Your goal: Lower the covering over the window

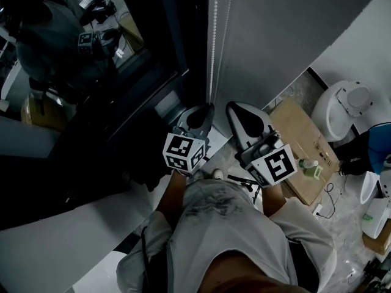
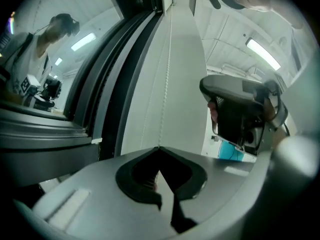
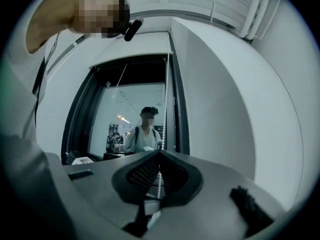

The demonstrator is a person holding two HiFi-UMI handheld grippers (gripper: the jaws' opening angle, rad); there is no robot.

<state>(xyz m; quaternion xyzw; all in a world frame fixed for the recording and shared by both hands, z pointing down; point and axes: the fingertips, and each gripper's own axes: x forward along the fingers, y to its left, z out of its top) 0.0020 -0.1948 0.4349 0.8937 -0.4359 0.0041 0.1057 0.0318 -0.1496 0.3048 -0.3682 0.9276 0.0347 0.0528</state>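
- The left gripper has its jaws closed. In the left gripper view the bead chain goes straight up from the point where the jaws meet, so they grip the chain.
- The right gripper also has its jaws closed on the bead chain. In the right gripper view the chain passes between the jaws, and some beads show in the dark opening behind their tips.
- I cannot tell if both grippers hold the same strand of the chain.
- The chain hangs in a narrow strip. The dark window frame is on the left of the jaws and the grey wall on their right.
- Above the right jaws the chain runs close along the right edge of the window frame.
- The glass is to the upper left of the right jaws. It is bare and shows a reflection of a person.
- I cannot make out the covering itself. The top of the window opening, high above the jaws, is dark.
- The two grippers are side by side with only a small gap between them. From the left jaws, the right gripper is near, on the right and a little higher.
- To the right of the right jaws the wall is plain and flat.
- Behind and below both jaws is the person's body. Further right, on the floor, lies a cardboard box, well apart from the jaws.
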